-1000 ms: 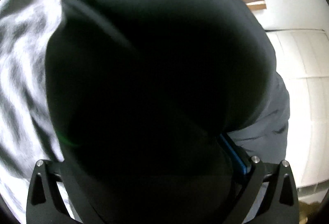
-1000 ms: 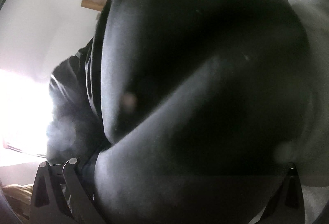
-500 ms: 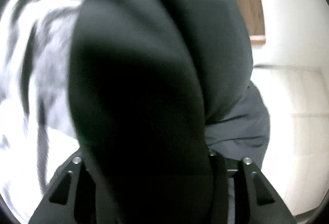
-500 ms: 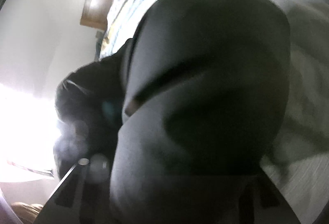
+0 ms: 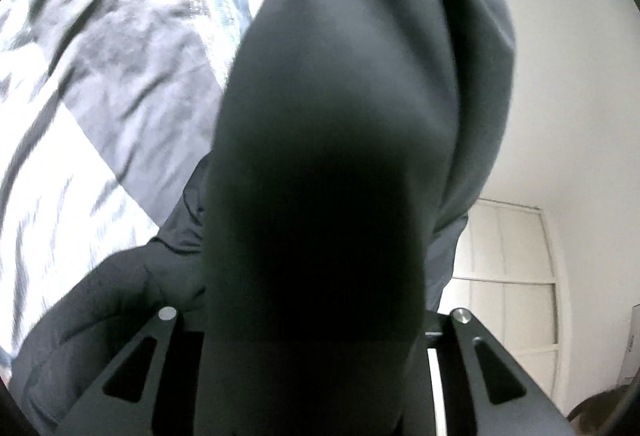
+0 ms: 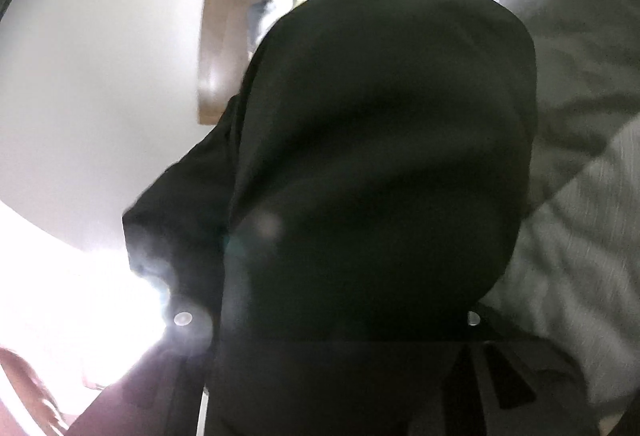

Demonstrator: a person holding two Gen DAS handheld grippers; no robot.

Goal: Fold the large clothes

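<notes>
A large dark grey garment (image 5: 360,116) fills the middle of the left wrist view and hangs over my left gripper (image 5: 312,320), whose jaws are closed on a thick fold of it. The same garment (image 6: 380,176) looks almost black in the right wrist view and covers my right gripper (image 6: 328,320), which is also shut on it. The fingertips of both grippers are hidden under the cloth. The garment is held up off the bed between the two grippers.
A rumpled grey and white checked bedcover (image 5: 100,76) lies below at the left, and shows in the right wrist view (image 6: 580,156). A wooden headboard (image 6: 228,36), white wall (image 5: 560,96) and white panelled doors (image 5: 512,276) surround the bed. Bright window glare (image 6: 80,276).
Both grippers have lifted and swung with the garment. The cloth now fills less of each view, and more of the bedcover, wall and headboard shows. Both grips are unchanged.
</notes>
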